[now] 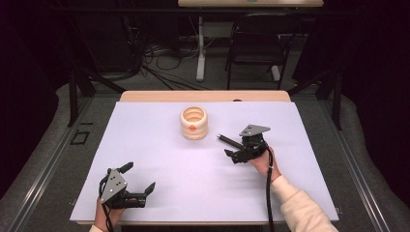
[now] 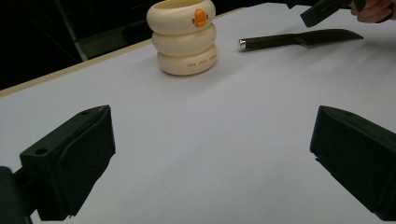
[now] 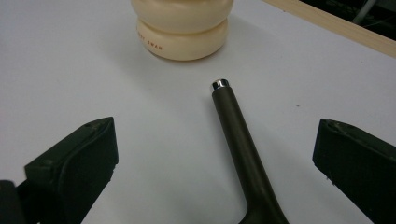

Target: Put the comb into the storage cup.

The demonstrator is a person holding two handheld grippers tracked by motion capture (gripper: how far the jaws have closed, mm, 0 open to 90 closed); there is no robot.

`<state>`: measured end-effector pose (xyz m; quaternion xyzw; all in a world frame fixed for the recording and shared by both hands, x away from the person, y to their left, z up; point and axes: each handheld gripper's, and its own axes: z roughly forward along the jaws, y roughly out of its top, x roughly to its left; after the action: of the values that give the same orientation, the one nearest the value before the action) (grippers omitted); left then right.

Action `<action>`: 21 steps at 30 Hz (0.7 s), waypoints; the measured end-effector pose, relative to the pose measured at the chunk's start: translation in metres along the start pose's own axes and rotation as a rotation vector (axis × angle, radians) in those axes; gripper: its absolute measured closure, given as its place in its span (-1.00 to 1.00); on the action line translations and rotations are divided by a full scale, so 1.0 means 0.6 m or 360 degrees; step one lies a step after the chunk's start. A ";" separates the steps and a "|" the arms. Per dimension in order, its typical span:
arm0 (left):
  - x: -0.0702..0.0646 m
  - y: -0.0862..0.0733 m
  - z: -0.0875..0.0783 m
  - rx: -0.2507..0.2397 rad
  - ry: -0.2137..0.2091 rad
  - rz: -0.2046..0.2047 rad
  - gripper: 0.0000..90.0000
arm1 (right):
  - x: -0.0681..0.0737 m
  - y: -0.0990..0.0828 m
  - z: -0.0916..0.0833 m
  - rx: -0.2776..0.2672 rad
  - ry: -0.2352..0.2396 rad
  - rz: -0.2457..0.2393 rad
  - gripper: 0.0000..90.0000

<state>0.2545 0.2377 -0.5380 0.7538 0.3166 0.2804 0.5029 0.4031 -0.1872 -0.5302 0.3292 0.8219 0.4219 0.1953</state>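
A cream ringed cup (image 1: 194, 123) with an orange duck mark stands upright at the middle back of the white sheet. A dark knife (image 1: 230, 140) lies flat to its right, its steel-capped handle end pointing at the cup. My right gripper (image 1: 238, 146) is open over the knife. In the right gripper view the handle (image 3: 238, 140) runs up between the spread jaws, touching neither, toward the cup (image 3: 182, 28). My left gripper (image 1: 139, 178) rests open near the front left with nothing in it. From there the cup (image 2: 183, 37), the knife (image 2: 299, 39) and the right gripper (image 2: 327, 9) lie ahead.
A white sheet (image 1: 159, 159) covers the table, and a wooden edge (image 1: 203, 95) shows at the far side. Beyond it stand a black chair (image 1: 256, 43), another table's leg (image 1: 200, 48) and floor cables (image 1: 159, 63).
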 end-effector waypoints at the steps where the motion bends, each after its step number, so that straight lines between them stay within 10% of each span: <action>1: 0.000 0.000 0.000 -0.0001 0.0000 -0.0001 -1.00 | -0.001 0.002 0.002 -0.0001 -0.0008 0.0004 -1.00; 21: 0.000 0.001 0.001 -0.0001 -0.0008 0.0008 -1.00 | -0.036 0.031 0.028 0.0004 -0.0086 0.0074 -0.88</action>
<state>0.2548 0.2372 -0.5379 0.7551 0.3132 0.2799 0.5033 0.4357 -0.1852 -0.5236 0.3598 0.8089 0.4162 0.2072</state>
